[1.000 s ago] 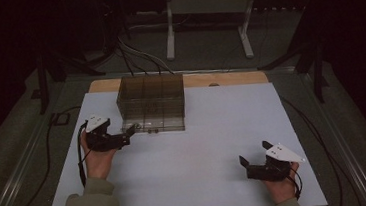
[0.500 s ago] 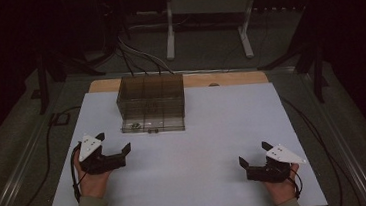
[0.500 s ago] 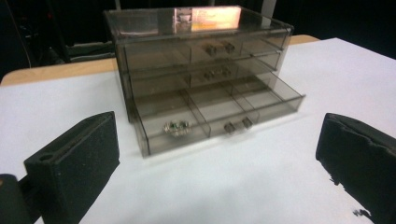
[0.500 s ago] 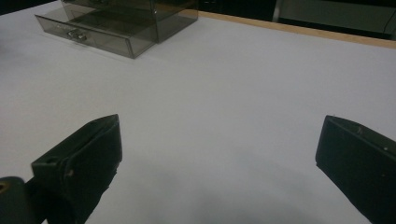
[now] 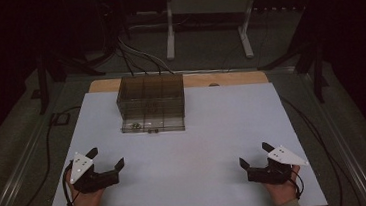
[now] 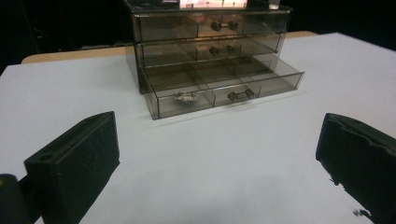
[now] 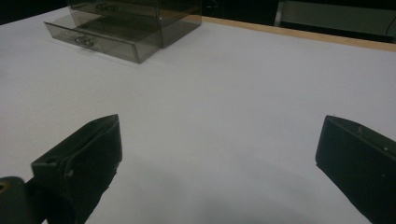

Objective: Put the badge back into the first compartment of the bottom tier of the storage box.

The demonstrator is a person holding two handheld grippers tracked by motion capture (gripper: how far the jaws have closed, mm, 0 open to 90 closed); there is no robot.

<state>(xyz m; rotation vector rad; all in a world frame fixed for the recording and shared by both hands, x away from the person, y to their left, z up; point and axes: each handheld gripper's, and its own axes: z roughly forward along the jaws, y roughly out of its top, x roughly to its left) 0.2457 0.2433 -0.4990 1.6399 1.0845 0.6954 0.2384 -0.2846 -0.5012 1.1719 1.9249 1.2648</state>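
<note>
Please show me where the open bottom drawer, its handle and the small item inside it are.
bottom drawer (image 6: 275,81), left gripper view, front wall.
handle (image 6: 239,95), left gripper view, its middle.
small item (image 6: 187,97), left gripper view, its middle.

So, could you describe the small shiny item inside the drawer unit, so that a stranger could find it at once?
Start at the smoky transparent drawer unit at the far side of the white table. Its bottom drawer is pulled out, while the two above are shut. The small silvery item lies in that drawer's front left compartment, beside the handle; the neighbouring compartments look empty.
</note>
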